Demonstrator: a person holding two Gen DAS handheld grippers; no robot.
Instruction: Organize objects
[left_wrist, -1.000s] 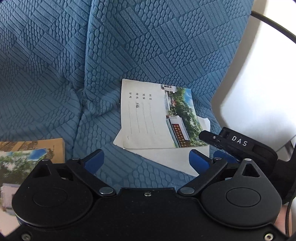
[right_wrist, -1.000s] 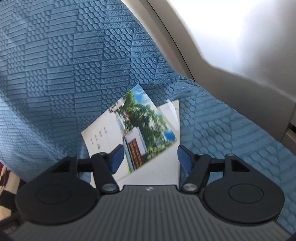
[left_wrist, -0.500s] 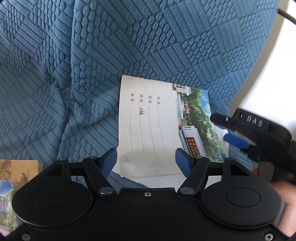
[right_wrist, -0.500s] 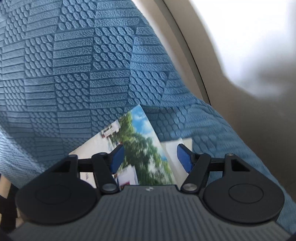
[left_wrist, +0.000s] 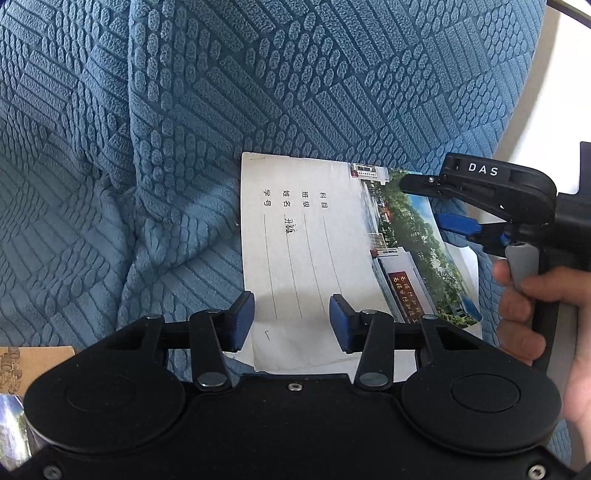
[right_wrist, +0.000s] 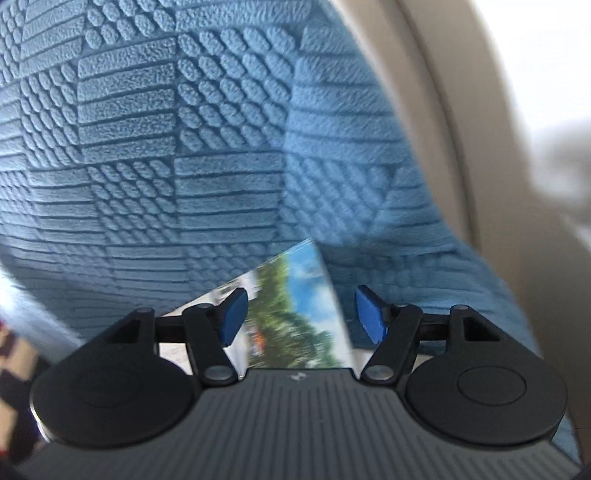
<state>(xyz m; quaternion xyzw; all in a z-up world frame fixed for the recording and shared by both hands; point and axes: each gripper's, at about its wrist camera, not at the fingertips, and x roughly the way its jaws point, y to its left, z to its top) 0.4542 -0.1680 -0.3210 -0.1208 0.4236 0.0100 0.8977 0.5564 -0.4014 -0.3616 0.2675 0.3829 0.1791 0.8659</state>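
Note:
A thin exercise book (left_wrist: 325, 251) with a white lined cover and a photo strip of trees and a building lies on the blue textured sofa cover (left_wrist: 184, 110). White paper (left_wrist: 469, 273) sticks out under its right side. My left gripper (left_wrist: 291, 321) is open, its blue pads either side of the book's near edge. My right gripper (right_wrist: 297, 317) is open over the book's photo corner (right_wrist: 295, 306). It also shows in the left wrist view (left_wrist: 443, 206) at the book's right edge, held by a hand.
A brown-covered book (left_wrist: 29, 369) lies at the lower left on the sofa. A beige frame (right_wrist: 491, 184) runs along the right of the blue cover. A checked patch (right_wrist: 14, 354) shows at lower left in the right wrist view.
Both grippers have moved in on the book. My left jaws have narrowed and now straddle its near edge. My right gripper has come forward over the photo corner.

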